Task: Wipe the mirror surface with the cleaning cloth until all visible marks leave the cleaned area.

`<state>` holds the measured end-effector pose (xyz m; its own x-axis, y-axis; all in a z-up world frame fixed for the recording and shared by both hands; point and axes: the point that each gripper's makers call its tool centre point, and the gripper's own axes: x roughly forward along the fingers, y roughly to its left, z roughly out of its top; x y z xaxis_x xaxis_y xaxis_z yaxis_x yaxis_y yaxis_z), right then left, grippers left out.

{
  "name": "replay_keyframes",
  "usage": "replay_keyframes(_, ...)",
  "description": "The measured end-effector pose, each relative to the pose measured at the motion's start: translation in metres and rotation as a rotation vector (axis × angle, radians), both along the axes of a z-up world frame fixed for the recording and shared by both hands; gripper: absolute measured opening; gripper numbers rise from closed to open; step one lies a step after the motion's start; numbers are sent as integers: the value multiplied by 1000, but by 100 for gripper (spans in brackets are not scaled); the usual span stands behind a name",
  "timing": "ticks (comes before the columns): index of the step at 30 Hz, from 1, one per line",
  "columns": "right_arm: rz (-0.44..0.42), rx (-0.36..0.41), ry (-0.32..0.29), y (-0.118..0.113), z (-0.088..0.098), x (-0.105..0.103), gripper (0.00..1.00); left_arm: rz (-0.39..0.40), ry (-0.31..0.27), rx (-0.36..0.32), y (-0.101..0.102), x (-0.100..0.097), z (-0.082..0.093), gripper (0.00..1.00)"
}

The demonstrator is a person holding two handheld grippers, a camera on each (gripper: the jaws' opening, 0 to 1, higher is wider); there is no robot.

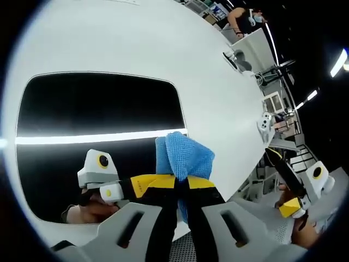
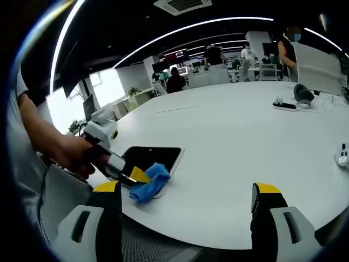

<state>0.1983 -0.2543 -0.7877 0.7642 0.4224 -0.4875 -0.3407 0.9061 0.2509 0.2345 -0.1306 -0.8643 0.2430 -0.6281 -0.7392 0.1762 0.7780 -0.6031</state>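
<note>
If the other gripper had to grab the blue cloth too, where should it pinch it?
Probably the bunched free end of the blue cloth lying on the white table beside the mirror. Come from the open table side, away from the left gripper already clamping the other end; the raised folds there give something to pinch.

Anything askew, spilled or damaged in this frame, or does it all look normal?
Nothing stands out. The mirror lies flat on the white table, uncracked, with no marks I can see. The left gripper is shut on the blue cloth at the mirror's edge. The right gripper is open, holding nothing.
</note>
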Motion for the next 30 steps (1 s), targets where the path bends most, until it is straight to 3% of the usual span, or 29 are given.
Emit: replay_keyframes(30, 12, 8, 10, 7, -5, 3, 99, 6, 21, -6, 1, 12, -1, 3)
